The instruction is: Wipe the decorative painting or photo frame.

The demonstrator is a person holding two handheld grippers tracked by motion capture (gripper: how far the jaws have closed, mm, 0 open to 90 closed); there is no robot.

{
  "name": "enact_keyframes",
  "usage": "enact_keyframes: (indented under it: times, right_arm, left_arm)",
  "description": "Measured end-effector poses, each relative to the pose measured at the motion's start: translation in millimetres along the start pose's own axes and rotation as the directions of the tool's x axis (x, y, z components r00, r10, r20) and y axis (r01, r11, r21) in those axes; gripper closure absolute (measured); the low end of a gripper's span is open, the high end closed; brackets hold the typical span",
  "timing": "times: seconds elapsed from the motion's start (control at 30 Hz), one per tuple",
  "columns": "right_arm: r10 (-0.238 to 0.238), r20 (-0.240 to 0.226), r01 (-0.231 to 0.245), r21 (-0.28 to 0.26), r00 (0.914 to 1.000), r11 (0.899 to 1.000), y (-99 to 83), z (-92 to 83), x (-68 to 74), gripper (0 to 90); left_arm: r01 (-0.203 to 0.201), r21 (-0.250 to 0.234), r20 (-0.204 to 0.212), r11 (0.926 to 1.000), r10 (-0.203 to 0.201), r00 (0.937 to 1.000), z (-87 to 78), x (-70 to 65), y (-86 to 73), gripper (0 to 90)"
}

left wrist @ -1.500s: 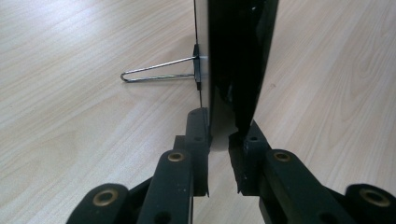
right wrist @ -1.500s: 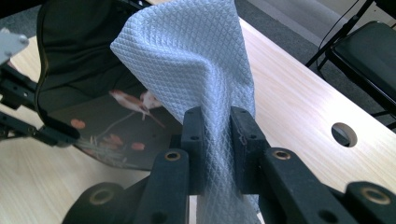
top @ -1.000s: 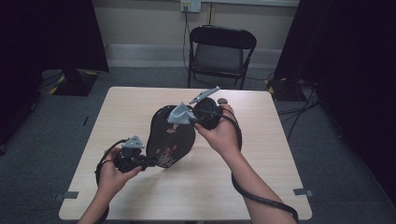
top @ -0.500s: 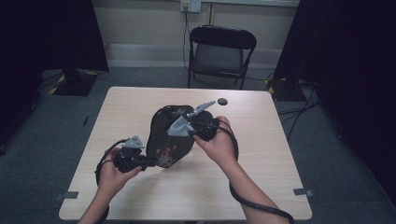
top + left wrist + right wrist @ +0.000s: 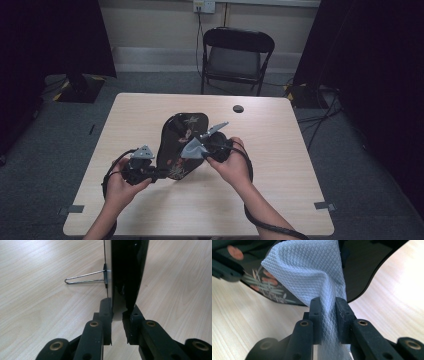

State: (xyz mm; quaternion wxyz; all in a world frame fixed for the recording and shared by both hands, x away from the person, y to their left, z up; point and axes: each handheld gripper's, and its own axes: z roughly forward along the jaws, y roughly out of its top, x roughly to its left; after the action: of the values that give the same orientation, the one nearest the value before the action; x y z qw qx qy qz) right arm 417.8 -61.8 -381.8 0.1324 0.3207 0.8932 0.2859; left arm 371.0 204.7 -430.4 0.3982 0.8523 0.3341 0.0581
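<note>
A glossy black board [image 5: 181, 131] painted with flowers stands tilted on the wooden table [image 5: 280, 165]. My left gripper [image 5: 159, 174] is shut on its lower edge. In the left gripper view the jaws [image 5: 117, 315] pinch the board [image 5: 127, 270] edge-on, and a wire stand [image 5: 83, 278] sticks out of its back. My right gripper [image 5: 201, 152] is shut on a pale quilted cloth [image 5: 191, 148] that lies against the board's painted face. In the right gripper view the cloth [image 5: 312, 272] fans out from the jaws [image 5: 327, 305] over the board [image 5: 362, 270].
A small dark round thing [image 5: 238, 108] lies on the table near its far edge. A black folding chair [image 5: 235, 55] stands behind the table. Cables loop from both grippers near the hands. Bare tabletop lies to the right and at the front.
My right gripper has moved down and toward me along the board's face, taking the cloth with it. The left gripper and the board have stayed put.
</note>
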Motion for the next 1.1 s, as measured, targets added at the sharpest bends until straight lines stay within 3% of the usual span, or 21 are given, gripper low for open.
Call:
enact_keyframes:
  times: [0.67, 1.1]
  right_arm:
    - [0.038, -0.04, -0.034, 0.094, 0.9985, 0.995, -41.0, 48.3, 8.4, 77.7]
    - [0.055, -0.057, -0.049, 0.11, 0.9969, 0.993, -58.0, 61.2, 10.1, 77.9]
  left_arm:
    - [-0.001, 0.0, -0.001, 1.0, 0.001, 1.0, 0.0, -0.2, 0.1, 78.6]
    - [0.0, -0.001, -0.001, 1.0, 0.0, 1.0, 0.0, -0.2, 0.1, 78.7]
